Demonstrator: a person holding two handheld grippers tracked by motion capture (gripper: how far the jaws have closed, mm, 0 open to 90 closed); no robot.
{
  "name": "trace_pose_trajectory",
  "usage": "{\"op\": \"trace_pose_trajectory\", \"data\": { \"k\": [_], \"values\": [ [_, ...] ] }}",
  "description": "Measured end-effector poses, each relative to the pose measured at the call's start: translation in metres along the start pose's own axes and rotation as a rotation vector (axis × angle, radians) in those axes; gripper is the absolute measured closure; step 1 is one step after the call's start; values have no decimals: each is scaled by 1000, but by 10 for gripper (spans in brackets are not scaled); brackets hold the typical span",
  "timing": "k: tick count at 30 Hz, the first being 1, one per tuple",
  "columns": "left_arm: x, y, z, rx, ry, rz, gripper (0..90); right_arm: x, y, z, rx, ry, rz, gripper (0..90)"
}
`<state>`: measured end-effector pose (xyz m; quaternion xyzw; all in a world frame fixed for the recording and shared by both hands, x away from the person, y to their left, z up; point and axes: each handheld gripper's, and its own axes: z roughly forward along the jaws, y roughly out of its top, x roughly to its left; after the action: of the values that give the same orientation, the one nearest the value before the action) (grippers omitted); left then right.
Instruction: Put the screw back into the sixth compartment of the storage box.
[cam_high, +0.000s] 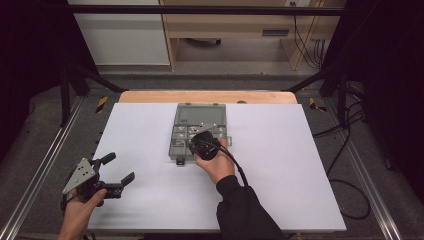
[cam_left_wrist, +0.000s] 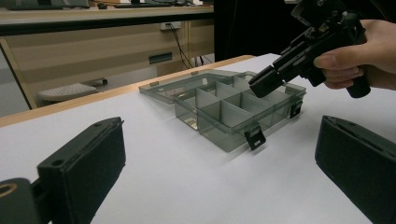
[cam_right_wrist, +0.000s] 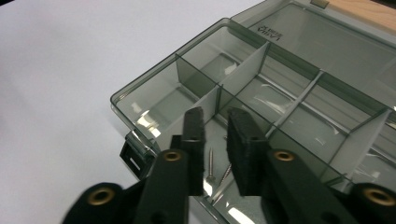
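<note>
One clear divided box (cam_high: 200, 131) lies open at the worktop's (cam_high: 280, 190) far middle, with two black latches (cam_left_wrist: 255, 138) on its near wall. Two screws (cam_right_wrist: 211, 164) lie in one compartment. Two tools: left tool (cam_high: 116, 176), right tool (cam_high: 194, 143).

- Left hand (cam_high: 80, 210) gripping the left gripper (cam_high: 120, 172) low at the near left, jaws spread wide, nothing between them.
- Right hand (cam_high: 216, 162) reaching forward, tilting the right gripper (cam_right_wrist: 215, 140) downward, jaws nearly together with a narrow gap.
</note>
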<state>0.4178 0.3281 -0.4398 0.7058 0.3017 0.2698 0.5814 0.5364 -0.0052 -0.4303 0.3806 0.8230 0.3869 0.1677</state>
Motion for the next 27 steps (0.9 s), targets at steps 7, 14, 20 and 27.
{"op": "trace_pose_trajectory", "data": {
  "k": [7, 14, 20, 27],
  "values": [
    [0, 0, 0, -3, 2, 0, 19, 1, 1, -5, -19, 2, -4, 495],
    [0, 0, -1, 0, 7, 1, 18, 3, 2, -9, -40, 1, 6, 201],
    [0, 0, -1, 6, 8, 6, 19, 4, 2, -16, -60, -3, -8, 138],
    [0, 0, -1, 2, 8, 3, 18, 2, 4, -26, -83, -6, 4, 160]
  ]
}}
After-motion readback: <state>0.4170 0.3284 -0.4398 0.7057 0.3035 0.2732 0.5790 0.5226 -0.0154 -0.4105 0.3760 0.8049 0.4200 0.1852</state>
